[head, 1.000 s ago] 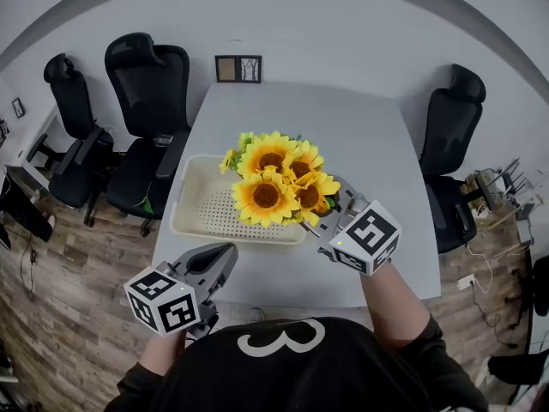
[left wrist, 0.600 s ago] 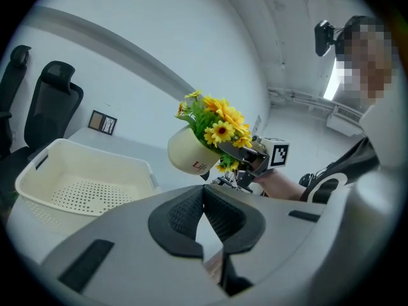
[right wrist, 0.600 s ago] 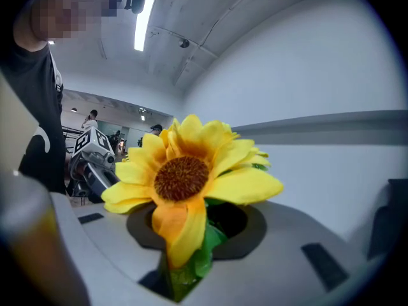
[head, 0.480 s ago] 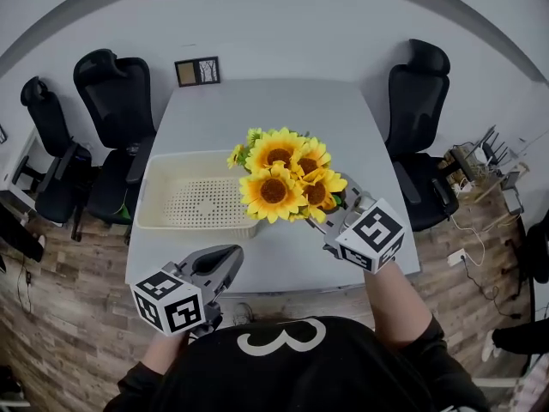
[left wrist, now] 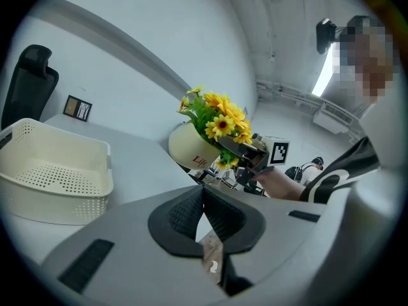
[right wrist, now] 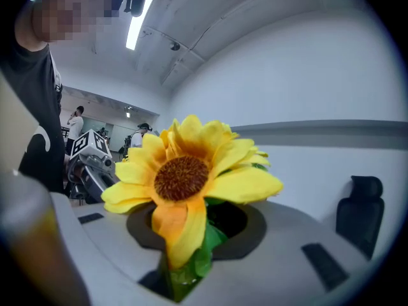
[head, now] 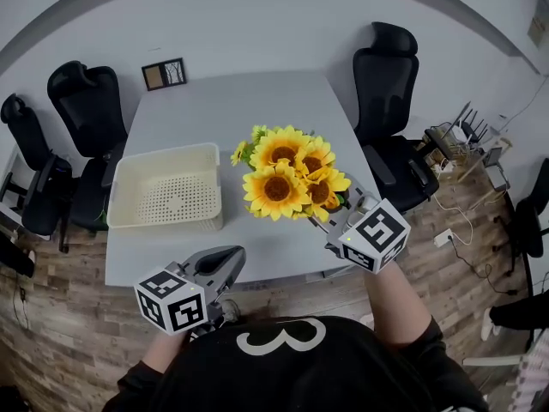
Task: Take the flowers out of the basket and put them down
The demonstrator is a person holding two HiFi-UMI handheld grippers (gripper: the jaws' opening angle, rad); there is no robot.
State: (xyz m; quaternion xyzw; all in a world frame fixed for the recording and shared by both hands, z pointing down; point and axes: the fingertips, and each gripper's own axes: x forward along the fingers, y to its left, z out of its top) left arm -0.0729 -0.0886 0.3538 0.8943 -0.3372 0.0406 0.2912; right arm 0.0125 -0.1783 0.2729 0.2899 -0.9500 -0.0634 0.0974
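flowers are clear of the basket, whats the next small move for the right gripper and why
Probably lower the right gripper until the flowers rest on the bare table beside the basket. Its jaws grip the stem, the bunch hangs clear of the empty basket, so only the put-down remains.

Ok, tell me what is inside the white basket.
Nothing: in the head view the basket shows only its bare perforated floor. The flowers are outside it, clamped in the right tongs. In the left gripper view, the near wall covers part of the floor.
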